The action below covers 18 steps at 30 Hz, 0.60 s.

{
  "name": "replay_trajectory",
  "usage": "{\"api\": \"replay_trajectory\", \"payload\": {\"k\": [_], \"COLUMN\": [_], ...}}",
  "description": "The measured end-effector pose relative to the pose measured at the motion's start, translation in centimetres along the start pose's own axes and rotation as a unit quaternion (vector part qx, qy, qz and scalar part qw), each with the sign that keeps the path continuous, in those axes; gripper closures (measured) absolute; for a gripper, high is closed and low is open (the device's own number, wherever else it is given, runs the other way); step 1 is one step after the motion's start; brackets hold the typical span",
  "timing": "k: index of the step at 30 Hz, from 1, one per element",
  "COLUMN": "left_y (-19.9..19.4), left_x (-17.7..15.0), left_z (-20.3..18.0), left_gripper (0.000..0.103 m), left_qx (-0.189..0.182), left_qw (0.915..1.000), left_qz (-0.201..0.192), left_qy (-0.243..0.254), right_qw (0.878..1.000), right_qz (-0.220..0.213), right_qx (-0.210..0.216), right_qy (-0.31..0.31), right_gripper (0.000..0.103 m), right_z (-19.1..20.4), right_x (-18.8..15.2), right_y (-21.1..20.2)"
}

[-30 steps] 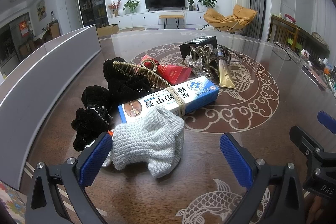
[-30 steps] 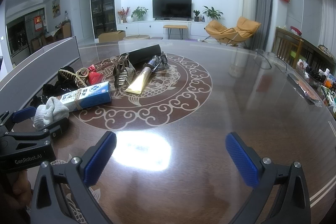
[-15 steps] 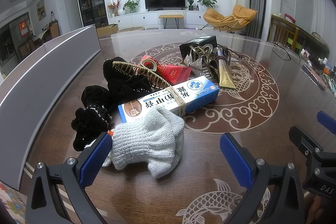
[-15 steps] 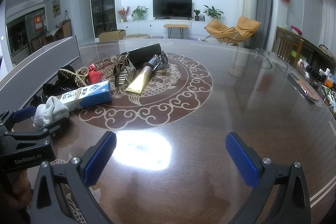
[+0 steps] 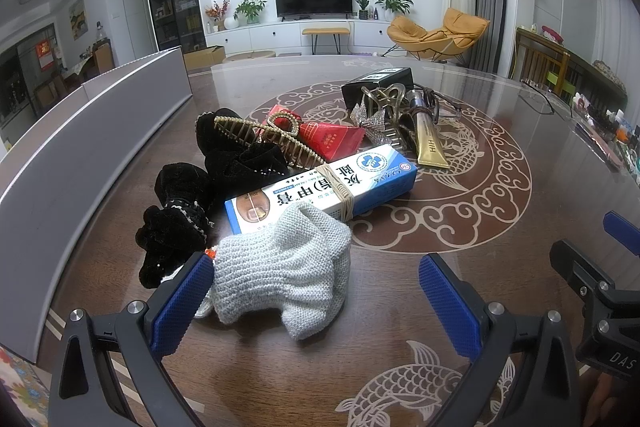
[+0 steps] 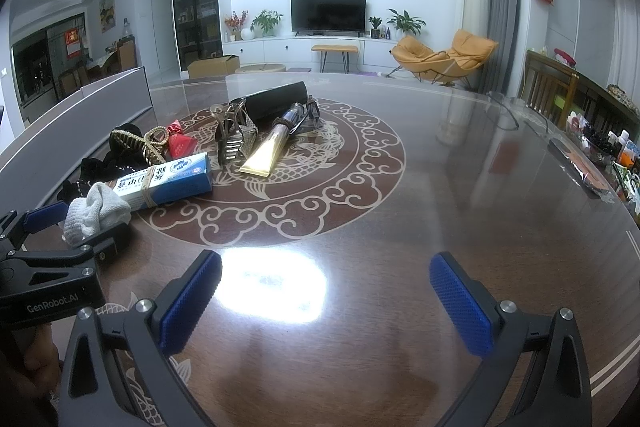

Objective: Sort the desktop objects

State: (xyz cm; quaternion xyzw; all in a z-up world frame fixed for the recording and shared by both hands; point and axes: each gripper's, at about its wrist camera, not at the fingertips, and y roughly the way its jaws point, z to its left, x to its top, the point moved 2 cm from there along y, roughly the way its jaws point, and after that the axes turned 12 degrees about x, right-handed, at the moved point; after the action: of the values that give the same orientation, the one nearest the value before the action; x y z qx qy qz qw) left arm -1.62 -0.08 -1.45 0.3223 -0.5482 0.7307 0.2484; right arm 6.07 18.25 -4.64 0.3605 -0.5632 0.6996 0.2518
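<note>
Evidently we have sorted nothing yet: our left gripper point(image 5: 316, 291) hovers with fingers spread wide around the near end of the grey knitted glove point(image 5: 280, 267), probably lined up for the first pick. It looks soft and crumpled, leaning on the blue medicine box point(image 5: 324, 187) amid the cluttered pile. Our right gripper point(image 6: 324, 295) waits, fingers apart and empty, above bare bench point(image 6: 440, 187).

Honestly nothing's changed: both grippers hang wide open right where they were, and the clutter on the desk point(image 6: 400, 227) hasn't budged.
</note>
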Motion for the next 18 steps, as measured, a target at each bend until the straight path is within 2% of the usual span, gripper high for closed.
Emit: {"api": "replay_trajectory", "payload": {"k": [18], "left_y": [1.0], "left_x": [1.6], "left_z": [-1.3], "left_gripper": [0.000], "left_qx": [0.000], "left_qw": [1.0000], "left_qz": [0.000], "left_qy": [0.000], "right_qw": [1.000], "right_qz": [0.005], "right_qx": [0.000], "right_qy": [0.001], "right_gripper": [0.000], "right_z": [0.0], "right_x": [-0.1], "right_y": [0.2]}}
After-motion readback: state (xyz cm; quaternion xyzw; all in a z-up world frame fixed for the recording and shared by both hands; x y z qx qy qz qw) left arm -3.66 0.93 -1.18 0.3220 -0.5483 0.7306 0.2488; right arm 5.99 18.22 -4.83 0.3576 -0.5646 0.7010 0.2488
